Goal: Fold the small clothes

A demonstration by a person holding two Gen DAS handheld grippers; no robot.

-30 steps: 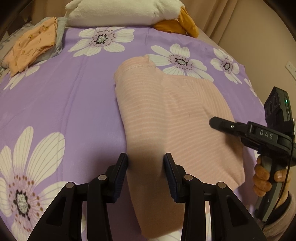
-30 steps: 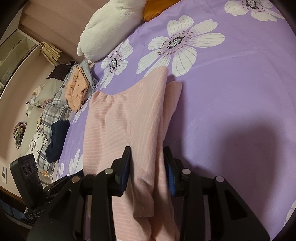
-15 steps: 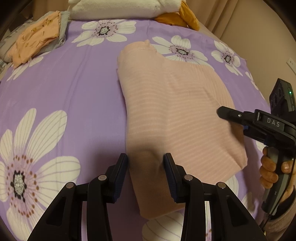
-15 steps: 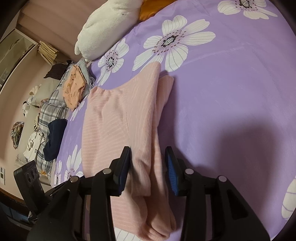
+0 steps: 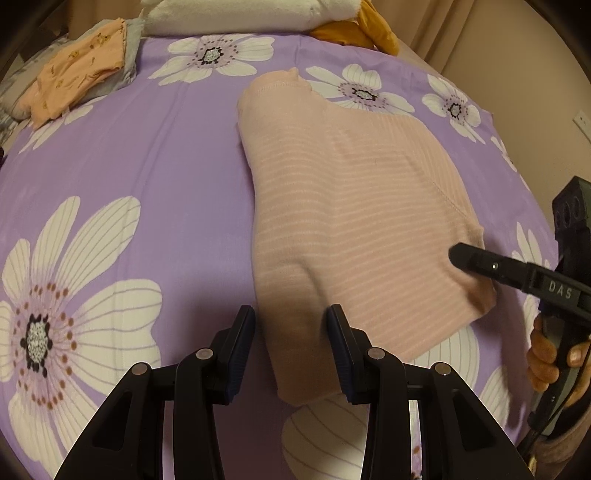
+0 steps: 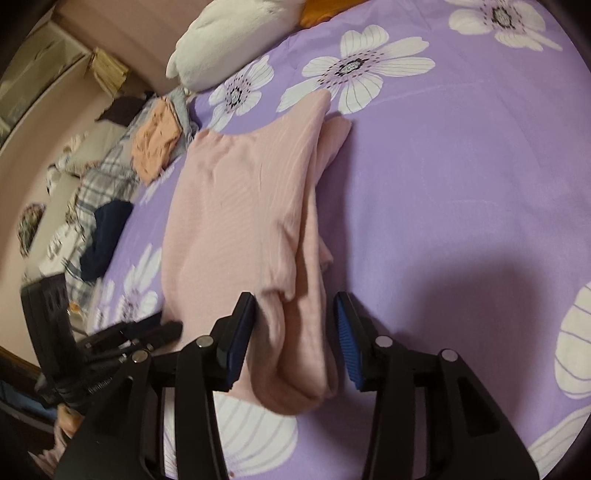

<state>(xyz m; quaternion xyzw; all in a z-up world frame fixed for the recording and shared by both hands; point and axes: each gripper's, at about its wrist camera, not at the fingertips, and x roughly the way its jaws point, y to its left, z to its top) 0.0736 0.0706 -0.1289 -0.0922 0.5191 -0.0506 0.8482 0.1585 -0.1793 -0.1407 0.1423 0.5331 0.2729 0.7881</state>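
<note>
A pink striped garment (image 5: 351, 206) lies folded on the purple flowered bedspread (image 5: 147, 177). Its near left corner lies between the fingers of my left gripper (image 5: 291, 314), which is open and hovers over the cloth without pinching it. In the right wrist view the same garment (image 6: 236, 206) shows its doubled right edge between the fingers of my right gripper (image 6: 293, 299). Those jaws are opening, and the right pad (image 6: 345, 332) stands clear of the cloth. The right gripper (image 5: 456, 254) also shows at the garment's near right corner, held by a hand (image 5: 546, 354). The left gripper (image 6: 173, 326) is at the lower left.
An orange patterned garment (image 5: 81, 74) lies on grey cloth at the far left of the bed. A white cushion (image 5: 236, 14) and a mustard cloth (image 5: 354, 33) sit at the far edge. Plaid fabric and a dark navy item (image 6: 107, 236) lie beyond the bed's left side.
The right gripper's jaws have widened around the garment's folded edge, which now sags loose between them. Both grippers have drawn back toward the garment's near end. The left jaws keep the same gap.
</note>
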